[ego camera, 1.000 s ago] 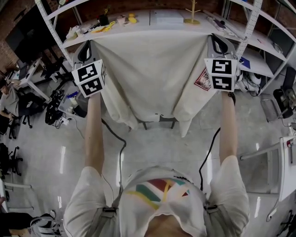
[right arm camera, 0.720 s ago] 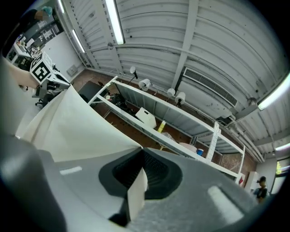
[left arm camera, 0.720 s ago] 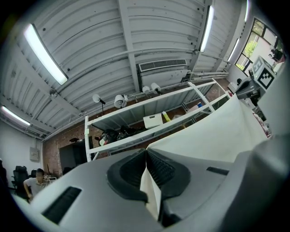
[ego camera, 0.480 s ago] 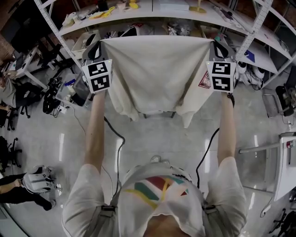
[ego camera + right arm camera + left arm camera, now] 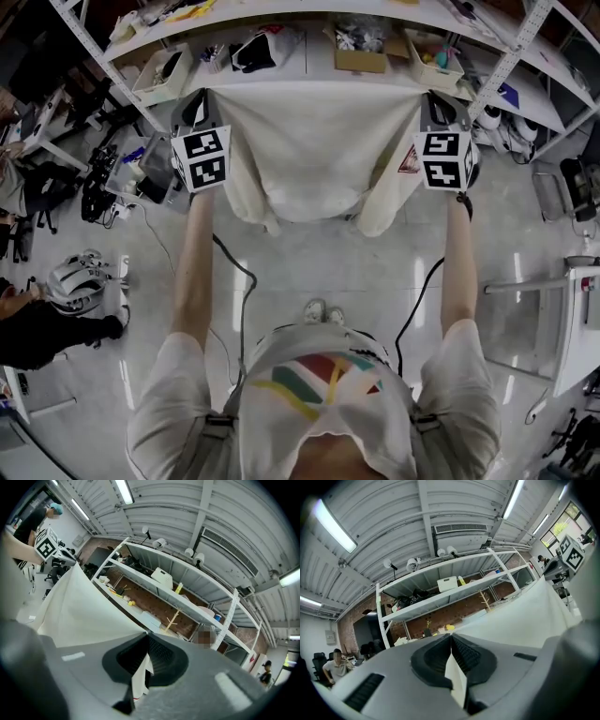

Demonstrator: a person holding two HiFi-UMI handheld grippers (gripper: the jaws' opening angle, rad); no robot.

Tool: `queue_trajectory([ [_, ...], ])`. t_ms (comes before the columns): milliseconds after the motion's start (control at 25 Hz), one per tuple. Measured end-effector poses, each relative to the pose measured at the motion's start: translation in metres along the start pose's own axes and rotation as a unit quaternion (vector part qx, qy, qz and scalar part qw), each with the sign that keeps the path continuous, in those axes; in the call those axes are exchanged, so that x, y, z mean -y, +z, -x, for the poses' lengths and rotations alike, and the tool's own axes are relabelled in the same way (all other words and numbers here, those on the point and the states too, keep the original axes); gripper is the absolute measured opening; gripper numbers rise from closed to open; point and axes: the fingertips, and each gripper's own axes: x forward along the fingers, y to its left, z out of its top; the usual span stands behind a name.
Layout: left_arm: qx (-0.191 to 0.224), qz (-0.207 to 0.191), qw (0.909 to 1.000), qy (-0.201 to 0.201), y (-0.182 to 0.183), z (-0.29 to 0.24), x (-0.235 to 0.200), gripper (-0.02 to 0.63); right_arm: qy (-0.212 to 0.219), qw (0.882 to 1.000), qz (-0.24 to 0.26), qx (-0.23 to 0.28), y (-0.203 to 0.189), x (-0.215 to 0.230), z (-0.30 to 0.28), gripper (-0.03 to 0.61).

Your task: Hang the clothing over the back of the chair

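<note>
Below, a glossy pale floor [image 5: 309, 272] is seen across the middle of the head view, and a white metal shelving rack [image 5: 511, 56] runs along the top edge, loaded with boxes and loose items. A cardboard box [image 5: 361, 58] is set on its lower shelf near the top centre. At the lower left edge a person in dark clothing [image 5: 37, 328] is partly shown.

A cream garment [image 5: 314, 141] is stretched flat between the two grippers, just below the rack, its lower edge hanging in folds towards the floor. One upper corner is clamped in the left gripper [image 5: 202, 96], whose jaws are closed on a fold of the cloth in the left gripper view. The other corner is pinched the same way in the right gripper [image 5: 433, 97], beside a red-and-white label [image 5: 410, 159] on the fabric. The chair cannot be made out.

Both forearms are held straight forward and roughly parallel, the left forearm [image 5: 192, 272] and the right forearm [image 5: 457, 262] reaching up the frame, with the marker cubes turned towards the camera.
</note>
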Motion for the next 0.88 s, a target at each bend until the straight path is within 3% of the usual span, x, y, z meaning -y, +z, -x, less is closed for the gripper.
queue_trajectory([
  [400, 0.052, -0.008, 0.9985, 0.014, 0.038, 0.026, -0.015, 0.017, -0.024, 0.999, 0.013, 0.044, 0.03, 0.018, 0.031, 0.008],
  [880, 0.084, -0.001, 0.9961, 0.025, 0.068, 0.07, -0.022, 0.017, -0.042, 0.996, 0.032, 0.071, 0.055, 0.032, 0.091, 0.008],
])
